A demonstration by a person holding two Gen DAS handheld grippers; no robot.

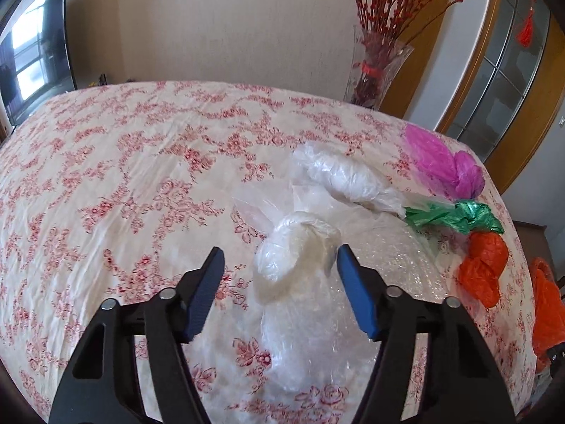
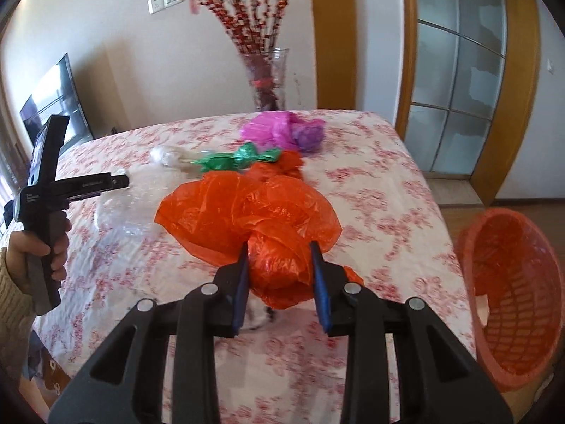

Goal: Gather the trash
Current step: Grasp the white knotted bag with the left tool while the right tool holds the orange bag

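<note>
The left tool (image 1: 280, 268) is open, with its blue pads standing apart over the flowered counter (image 1: 123, 183). A knotted clear bag (image 1: 295, 258) lies between the pads, and the right pad looks very near its side, but I cannot tell if it touches. A flat sheet of clear wrap (image 1: 392, 265) lies on the counter under and to the right of this tool. Just past the tool lies a second clear bag (image 1: 344, 176). Farther right are a green bag (image 1: 455, 213), a small orange bag (image 1: 483, 268) and, past them, a pink bag (image 1: 441, 160). The right tool (image 2: 279, 256) is shut on a big orange bag (image 2: 254, 212), and its pads press the crumpled lower part from both sides. The puffy top of that bag spreads out ahead of the tool. Past it lie the green bag (image 2: 233, 159) and the pink bag (image 2: 279, 130). To the right of this tool, off the edge of the counter and lower down, stands an orange basket (image 2: 512, 289) with its open mouth tipped toward the tool. To the left of the right tool, a hand (image 2: 42, 247) in a knit sleeve holds the handle of the left tool. Behind the counter stands a glass vase (image 2: 266, 77) with red branches, and a dark screen (image 1: 31, 56) leans by the wall on the far left.
</note>
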